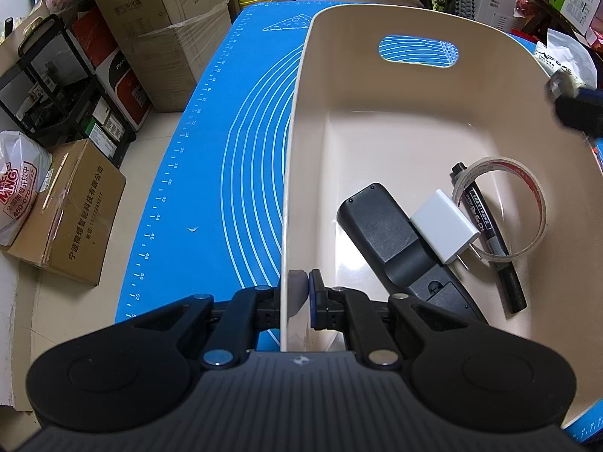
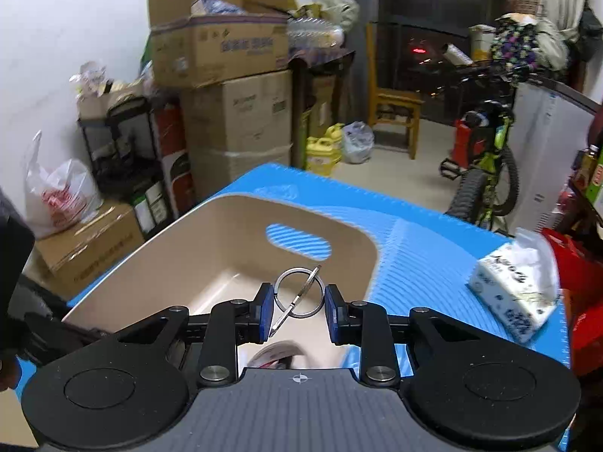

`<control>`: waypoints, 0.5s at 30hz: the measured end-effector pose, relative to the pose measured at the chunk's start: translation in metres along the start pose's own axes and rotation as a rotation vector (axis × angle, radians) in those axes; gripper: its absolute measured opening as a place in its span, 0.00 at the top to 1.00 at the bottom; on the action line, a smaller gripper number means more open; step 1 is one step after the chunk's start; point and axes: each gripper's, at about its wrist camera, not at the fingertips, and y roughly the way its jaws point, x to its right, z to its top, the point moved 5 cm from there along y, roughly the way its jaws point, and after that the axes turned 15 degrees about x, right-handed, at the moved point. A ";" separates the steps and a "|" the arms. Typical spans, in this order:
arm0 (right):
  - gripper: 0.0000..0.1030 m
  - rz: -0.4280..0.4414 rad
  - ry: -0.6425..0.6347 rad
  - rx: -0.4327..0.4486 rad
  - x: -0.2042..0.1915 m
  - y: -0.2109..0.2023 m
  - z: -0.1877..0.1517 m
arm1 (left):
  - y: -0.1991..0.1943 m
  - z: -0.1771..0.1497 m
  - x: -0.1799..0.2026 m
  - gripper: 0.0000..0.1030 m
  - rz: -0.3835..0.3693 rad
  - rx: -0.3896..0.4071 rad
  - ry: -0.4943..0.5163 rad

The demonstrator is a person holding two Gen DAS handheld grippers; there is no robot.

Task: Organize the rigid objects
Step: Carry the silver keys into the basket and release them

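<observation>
Remote, charger, marker, tape (left view only); left claw pinching bin wall, right claw clasping key rings.

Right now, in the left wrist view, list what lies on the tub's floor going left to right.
Black remote → white charger plug → black marker pen → clear tape ring, which loops around the marker, all inside the beige tub.

The left gripper has its jaws clamped on the beige bin's near wall, above a blue mat.
</observation>
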 end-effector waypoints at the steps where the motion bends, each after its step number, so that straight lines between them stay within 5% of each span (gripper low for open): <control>1: 0.63 0.011 -0.006 -0.011 -0.005 0.002 -0.002 | 0.000 0.000 0.000 0.90 0.000 0.000 0.000; 15: 0.63 0.117 -0.069 -0.231 -0.049 0.035 -0.047 | 0.000 0.000 0.000 0.90 0.000 0.000 0.001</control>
